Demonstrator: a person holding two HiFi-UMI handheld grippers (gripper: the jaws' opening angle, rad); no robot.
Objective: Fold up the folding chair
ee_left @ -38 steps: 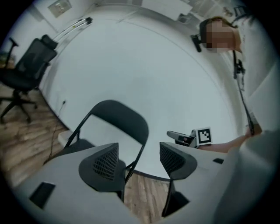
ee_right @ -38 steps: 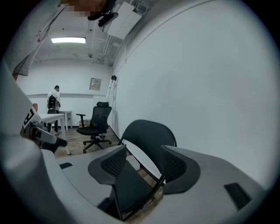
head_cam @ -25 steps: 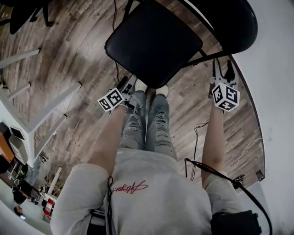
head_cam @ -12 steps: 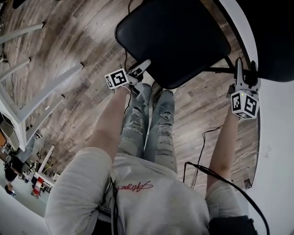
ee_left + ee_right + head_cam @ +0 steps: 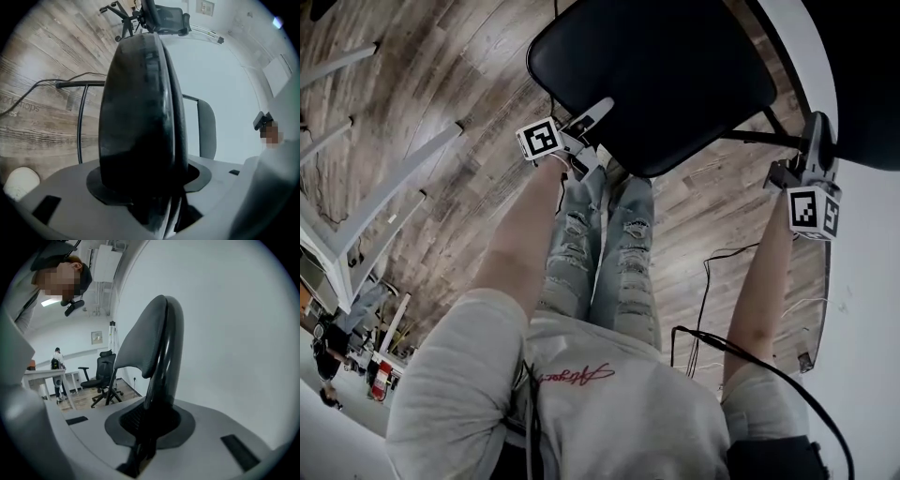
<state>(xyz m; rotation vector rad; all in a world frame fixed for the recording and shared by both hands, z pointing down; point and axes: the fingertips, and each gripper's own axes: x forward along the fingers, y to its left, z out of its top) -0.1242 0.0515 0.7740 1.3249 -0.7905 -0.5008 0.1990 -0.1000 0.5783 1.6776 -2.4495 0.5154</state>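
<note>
The chair [image 5: 741, 139] stands unfolded before me. My left claw [image 5: 597, 110] has just closed wide on the seat [image 5: 656, 66] edge — to swing it up, I judge — while my right claw [image 5: 816, 141] has just pinched the back [image 5: 140, 343] rim, steadying it.

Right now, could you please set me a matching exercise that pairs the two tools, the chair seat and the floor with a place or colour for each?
Things: 1 left tool; 2 right tool; 3 chair seat; 4 floor.
Matches: A wood-grain planks; B clamped on the backrest edge; C black, padded; D clamped on the seat's front edge.
Pairs: 1-D; 2-B; 3-C; 4-A.
Both tools' jaws have just been closing, each with its chair part between them.
</note>
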